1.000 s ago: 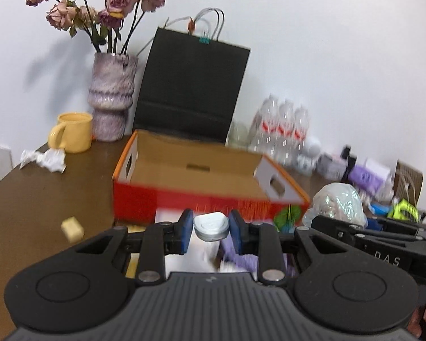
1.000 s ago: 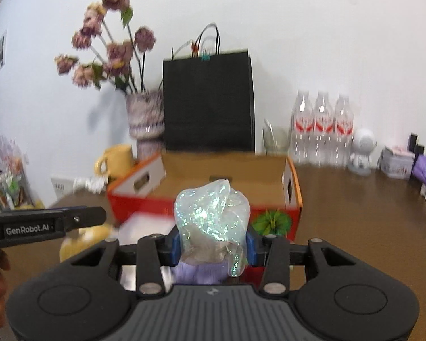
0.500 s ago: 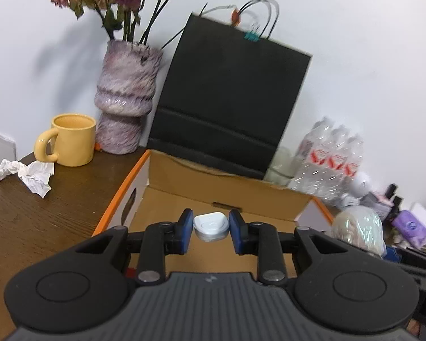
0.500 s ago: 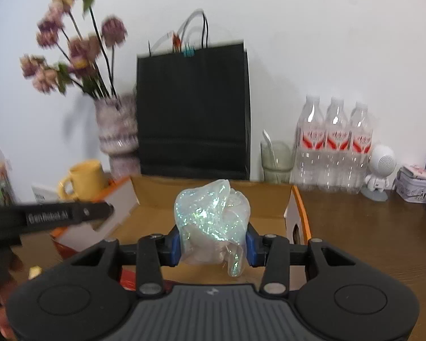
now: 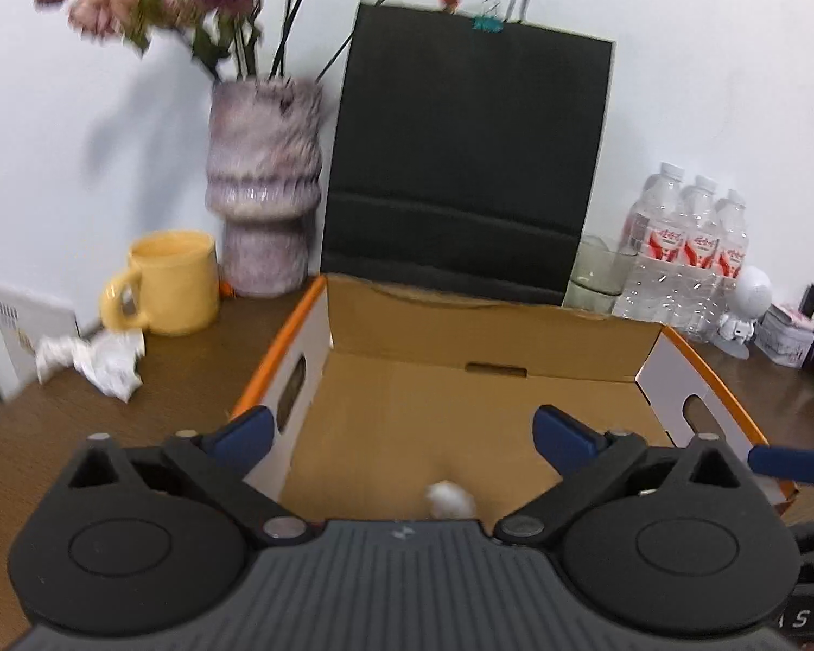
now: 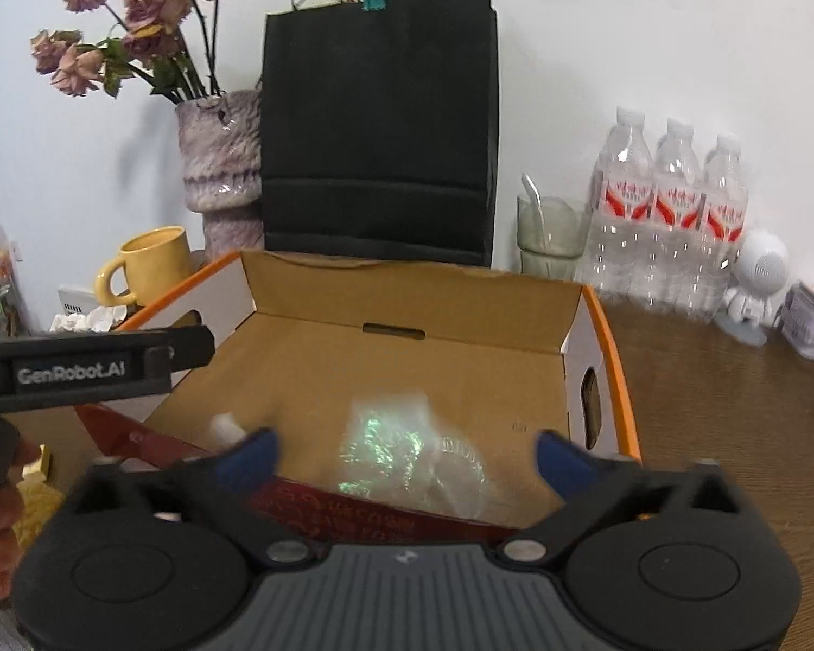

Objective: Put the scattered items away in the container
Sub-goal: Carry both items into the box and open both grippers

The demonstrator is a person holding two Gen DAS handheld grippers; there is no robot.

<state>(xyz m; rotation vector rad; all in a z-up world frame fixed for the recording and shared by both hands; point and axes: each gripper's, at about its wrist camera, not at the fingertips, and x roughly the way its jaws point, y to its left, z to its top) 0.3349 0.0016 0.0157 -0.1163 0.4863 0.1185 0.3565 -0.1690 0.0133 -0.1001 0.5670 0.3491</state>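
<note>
An open cardboard box (image 5: 494,336) with orange-edged white sides stands on the brown table; it also shows in the right wrist view (image 6: 407,293). My left gripper (image 5: 401,434) is open above the box, and a small white item (image 5: 449,498) lies blurred below it on the box floor. My right gripper (image 6: 404,453) is open over the box's near side. A crumpled iridescent wrapper (image 6: 407,450) sits blurred in the box between its fingers, free of them. The small white item (image 6: 225,426) shows near the left finger.
A black paper bag (image 5: 461,163), a vase of dried flowers (image 5: 263,184), a yellow mug (image 5: 168,282) and crumpled paper (image 5: 97,358) stand behind and left of the box. Water bottles (image 6: 673,206), a glass (image 6: 551,233) and a white figurine (image 6: 757,271) stand to the right.
Both grippers moved forward over the box and opened. The left one let go of the small white item and the right one let go of the iridescent wrapper; both dropped into the box.
</note>
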